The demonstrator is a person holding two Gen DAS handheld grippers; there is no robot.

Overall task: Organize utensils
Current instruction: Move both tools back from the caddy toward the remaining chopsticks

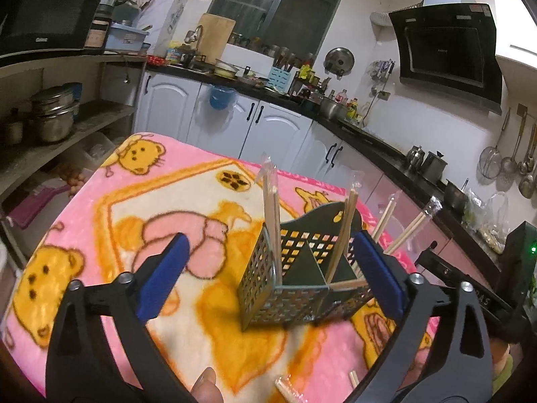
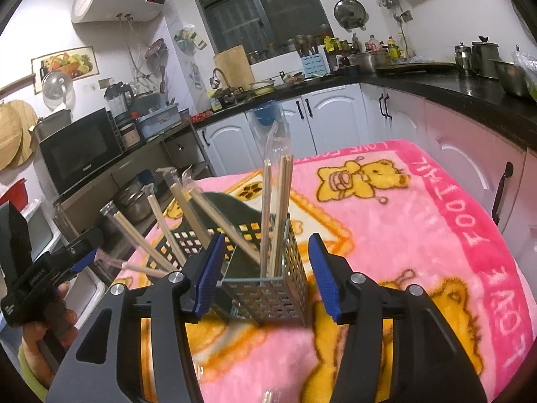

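Observation:
A dark perforated metal utensil holder point(image 1: 288, 299) point(image 2: 268, 302) with divided compartments stands on the pink bear blanket point(image 1: 100, 208) point(image 2: 419, 235). Several pairs of sleeved wooden chopsticks stand in it: one upright pair point(image 1: 272, 221) point(image 2: 280, 208) in the near compartment, others leaning point(image 1: 345, 231) point(image 2: 188, 215). My left gripper point(image 1: 272, 275) is open wide just in front of the holder, with nothing between its pads. My right gripper point(image 2: 268, 272) is open, its pads on either side of the holder's near corner without pressing on it. Loose chopsticks point(image 1: 285, 386) lie on the blanket below.
White cabinets and a black countertop point(image 1: 369, 141) point(image 2: 470, 90) crowded with pots and bottles run behind the table. A microwave point(image 2: 80, 154) and a shelf of steel pots point(image 1: 53, 117) stand to the side. The left tool's black body point(image 2: 40, 278) shows in the right wrist view.

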